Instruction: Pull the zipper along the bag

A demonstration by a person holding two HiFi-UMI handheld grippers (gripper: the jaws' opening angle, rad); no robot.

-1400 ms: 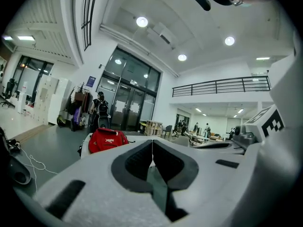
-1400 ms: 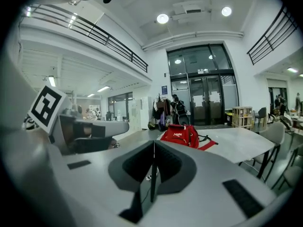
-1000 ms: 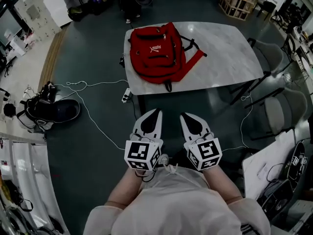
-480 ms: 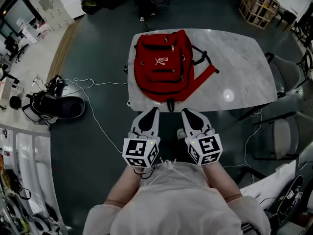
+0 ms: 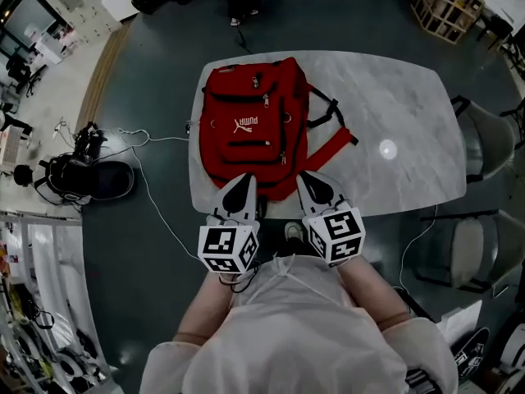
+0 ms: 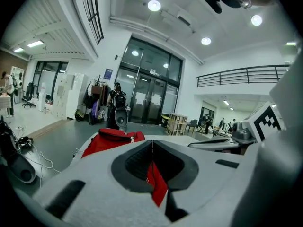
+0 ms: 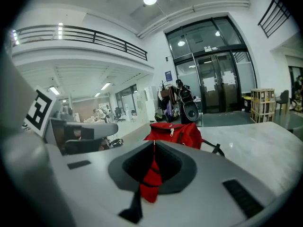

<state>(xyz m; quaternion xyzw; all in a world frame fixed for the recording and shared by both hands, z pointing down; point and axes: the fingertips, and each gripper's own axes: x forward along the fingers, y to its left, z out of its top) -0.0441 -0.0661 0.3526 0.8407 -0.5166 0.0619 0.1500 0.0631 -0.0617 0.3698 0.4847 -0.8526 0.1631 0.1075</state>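
Observation:
A red backpack [image 5: 254,130] lies flat on the marble table [image 5: 394,97], its top end away from me and its black-trimmed straps [image 5: 328,125] trailing to the right. Silver zipper pulls [image 5: 264,98] show on its front pockets. Both grippers are held side by side at the table's near edge, tips just over the bag's bottom end. My left gripper [image 5: 244,180] is shut with nothing in it, and so is my right gripper [image 5: 305,177]. Past the closed left gripper [image 6: 152,142] the backpack [image 6: 112,140] lies ahead, and likewise the backpack [image 7: 174,133] past the right gripper [image 7: 154,144].
Two grey chairs [image 5: 486,142] [image 5: 459,249] stand right of the table. A black bag [image 5: 82,179] and white cables [image 5: 156,142] lie on the floor at the left. A wooden crate [image 5: 447,6] stands at the back right. A speaker on a stand [image 6: 121,119] is beyond the table.
I have come up to the table: the backpack is now much nearer, and both grippers' tips have gone from over the floor to over the bag's near end. Both stay shut.

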